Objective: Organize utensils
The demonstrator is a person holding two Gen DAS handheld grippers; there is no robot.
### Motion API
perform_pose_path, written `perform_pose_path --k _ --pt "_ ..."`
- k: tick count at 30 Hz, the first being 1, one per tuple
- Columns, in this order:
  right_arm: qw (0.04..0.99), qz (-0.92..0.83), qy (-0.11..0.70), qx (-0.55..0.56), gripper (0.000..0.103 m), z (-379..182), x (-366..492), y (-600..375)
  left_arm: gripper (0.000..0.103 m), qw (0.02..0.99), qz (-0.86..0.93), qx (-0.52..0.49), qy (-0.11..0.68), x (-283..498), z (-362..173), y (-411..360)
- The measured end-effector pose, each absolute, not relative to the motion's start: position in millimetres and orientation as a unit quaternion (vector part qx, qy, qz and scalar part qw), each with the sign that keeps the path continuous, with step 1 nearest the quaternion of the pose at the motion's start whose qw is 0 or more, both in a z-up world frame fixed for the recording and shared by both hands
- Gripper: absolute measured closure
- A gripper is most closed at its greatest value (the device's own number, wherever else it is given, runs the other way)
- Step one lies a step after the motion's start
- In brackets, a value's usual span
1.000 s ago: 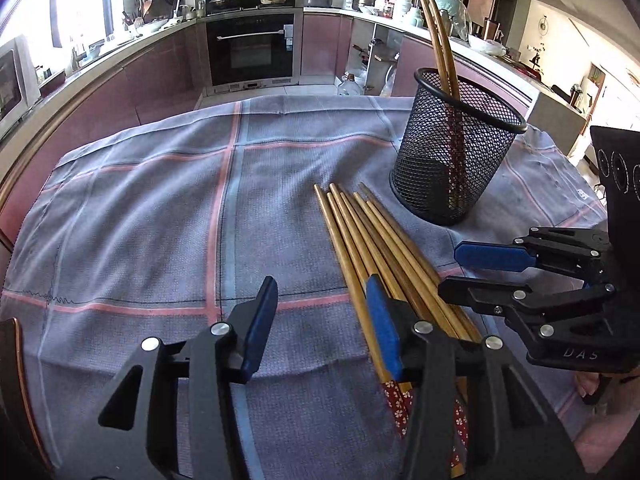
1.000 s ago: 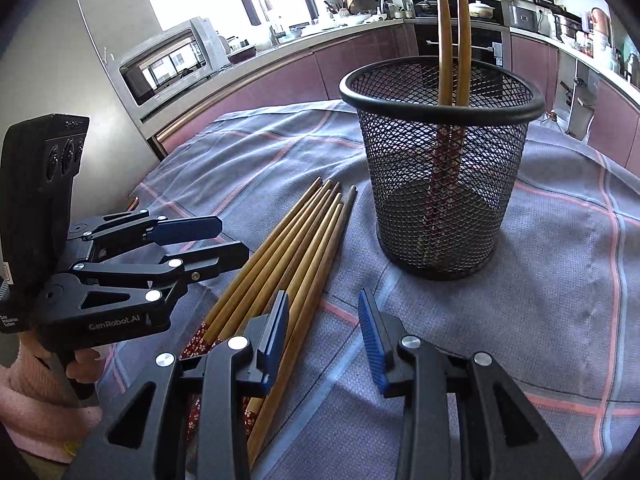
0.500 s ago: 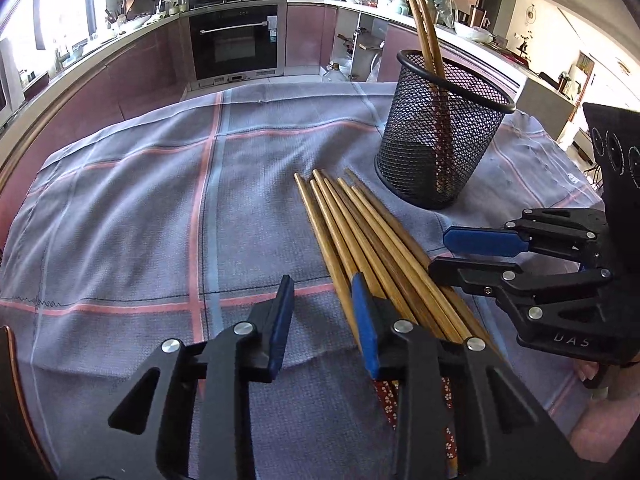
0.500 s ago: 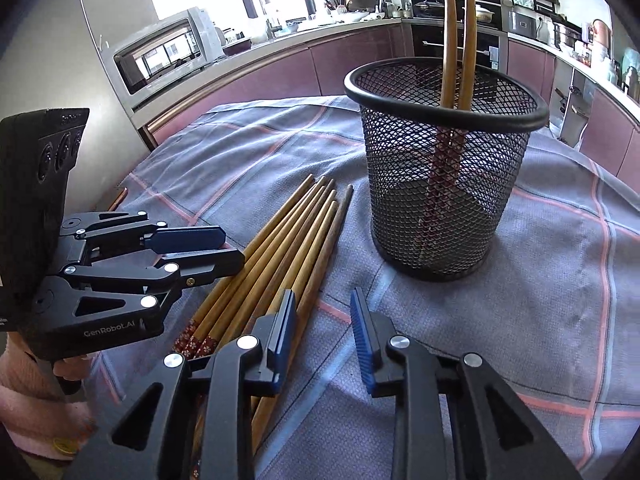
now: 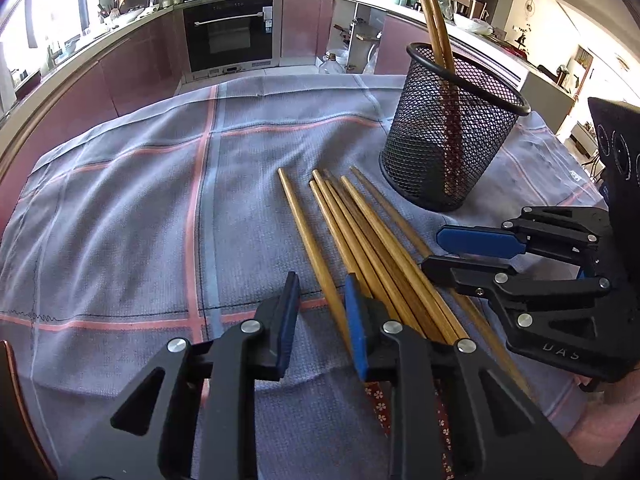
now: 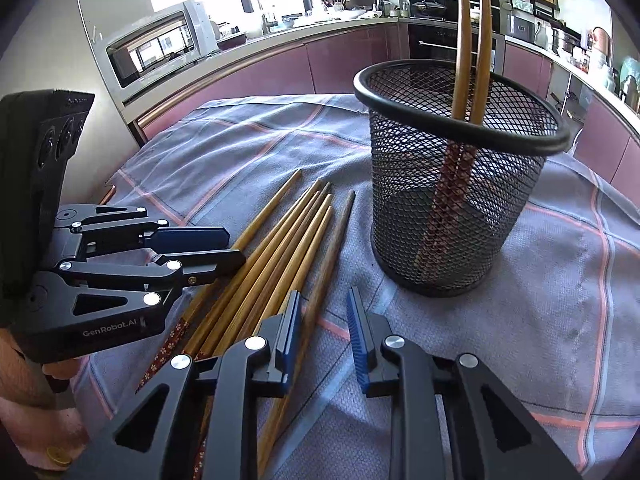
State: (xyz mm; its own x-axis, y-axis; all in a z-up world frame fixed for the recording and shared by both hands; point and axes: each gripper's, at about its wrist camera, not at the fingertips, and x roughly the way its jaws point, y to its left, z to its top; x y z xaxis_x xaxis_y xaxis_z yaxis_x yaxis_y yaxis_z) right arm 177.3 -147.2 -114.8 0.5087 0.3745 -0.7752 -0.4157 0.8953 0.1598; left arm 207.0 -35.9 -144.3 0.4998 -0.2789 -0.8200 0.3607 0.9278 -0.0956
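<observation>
Since a second ago one chopstick [image 5: 310,236] sits split off left of the bundle [image 5: 376,248], your left tongs [image 5: 322,312] have just been narrowing around it, not clearly pinching, right tongs [image 6: 322,334] closing around the bundle's outermost stick, holder [image 6: 448,184] beside on the worktop [image 5: 140,200]

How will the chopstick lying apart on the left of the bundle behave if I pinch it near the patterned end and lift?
The lone chopstick looks like stiff wood, so it should lift without bending. It is round and tapered, so it may roll on the cloth or twist between the left gripper pads. Held near one end, its long free tip will probably droop.
</observation>
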Motion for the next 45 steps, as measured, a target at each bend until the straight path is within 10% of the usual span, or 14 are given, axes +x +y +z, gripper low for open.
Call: perform_pose_path --k 45 --pt "0.880 0.276 0.384 0.028 0.098 -77 155 -169 0.095 0.886 -0.172 -0.046 0.428 186 -115 -9"
